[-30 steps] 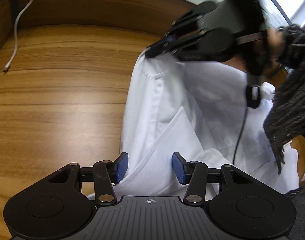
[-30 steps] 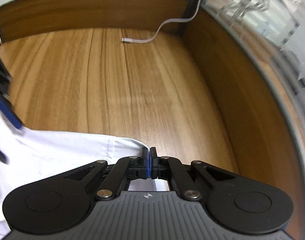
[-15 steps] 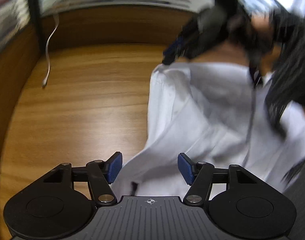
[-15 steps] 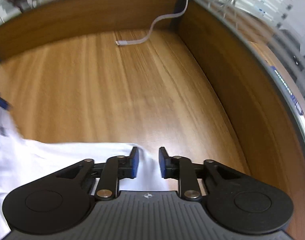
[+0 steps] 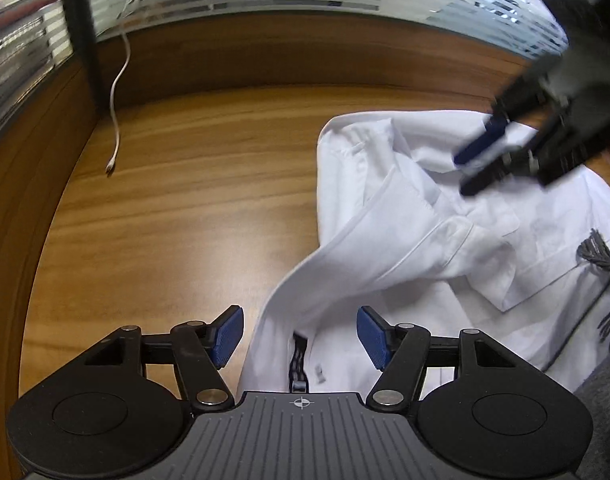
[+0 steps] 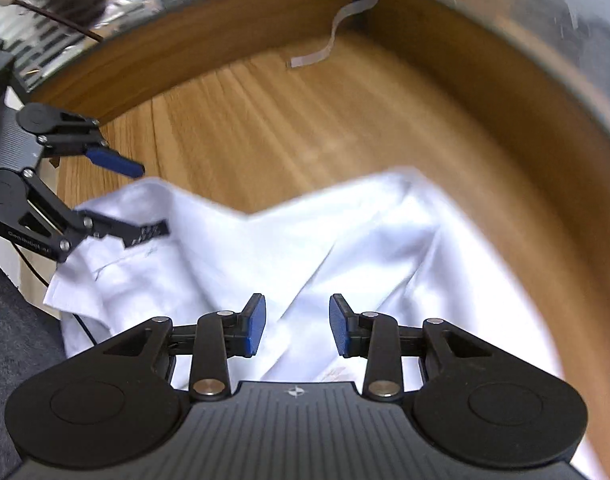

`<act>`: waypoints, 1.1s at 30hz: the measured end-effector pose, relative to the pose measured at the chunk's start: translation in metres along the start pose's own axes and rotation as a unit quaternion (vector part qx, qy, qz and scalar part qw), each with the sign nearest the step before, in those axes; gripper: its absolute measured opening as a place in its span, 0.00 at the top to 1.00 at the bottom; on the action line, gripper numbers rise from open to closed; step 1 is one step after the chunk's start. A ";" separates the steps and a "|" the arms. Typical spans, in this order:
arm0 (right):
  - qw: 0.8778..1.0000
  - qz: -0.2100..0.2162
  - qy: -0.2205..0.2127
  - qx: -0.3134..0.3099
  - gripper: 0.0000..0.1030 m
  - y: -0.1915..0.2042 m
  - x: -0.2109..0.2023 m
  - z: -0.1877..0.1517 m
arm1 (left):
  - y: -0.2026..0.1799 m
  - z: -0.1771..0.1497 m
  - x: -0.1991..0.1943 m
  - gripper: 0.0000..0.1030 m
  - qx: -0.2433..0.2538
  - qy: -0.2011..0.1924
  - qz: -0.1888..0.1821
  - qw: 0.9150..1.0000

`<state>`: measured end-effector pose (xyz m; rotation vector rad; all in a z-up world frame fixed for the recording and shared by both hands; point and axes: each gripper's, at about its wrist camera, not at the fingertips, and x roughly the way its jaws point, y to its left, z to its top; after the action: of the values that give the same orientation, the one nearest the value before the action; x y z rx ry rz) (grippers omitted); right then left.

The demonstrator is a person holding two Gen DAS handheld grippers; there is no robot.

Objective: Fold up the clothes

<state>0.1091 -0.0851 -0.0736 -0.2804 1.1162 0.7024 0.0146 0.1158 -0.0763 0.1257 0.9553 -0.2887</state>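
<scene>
A white dress shirt (image 5: 405,232) lies on the wooden desk (image 5: 177,216), loosely heaped, with a long sleeve (image 5: 369,256) laid diagonally across the body and its cuff (image 5: 457,244) near the middle of the shirt. The left gripper (image 5: 300,334) hangs over the shirt's near edge with its blue pads well apart and nothing between them; the button placket and a dark label show just beneath it. The right gripper (image 6: 297,326) hovers above the shirt's far side, its pads likewise spread and empty. With both tools free of the cloth, the sleeve probably lies where a fold would put it, though the same heap would suit a shirt waiting to be smoothed flat. The fabric looks thin and crisp, creased at the seams, with soft ridges where layers overlap. A white cable (image 5: 117,120) rests on the desk well clear of the shirt, towards the back corner
</scene>
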 end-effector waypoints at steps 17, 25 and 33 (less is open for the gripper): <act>0.998 0.002 -0.027 0.052 0.93 0.021 -0.009 -0.015 | -0.053 0.000 0.042 0.70 0.131 -0.019 0.077 0.988; 0.998 0.006 -0.036 0.059 0.90 0.005 -0.018 -0.002 | -0.027 -0.014 0.008 0.79 0.030 -0.054 0.155 0.986; 0.995 -0.052 -0.024 0.081 0.89 -0.041 0.003 0.013 | -0.024 -0.011 0.014 0.78 0.010 -0.058 0.152 0.987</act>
<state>0.1460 -0.1077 -0.0762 -0.1804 1.0981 0.5206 0.0061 0.0932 -0.0935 0.2677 0.8041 -0.0229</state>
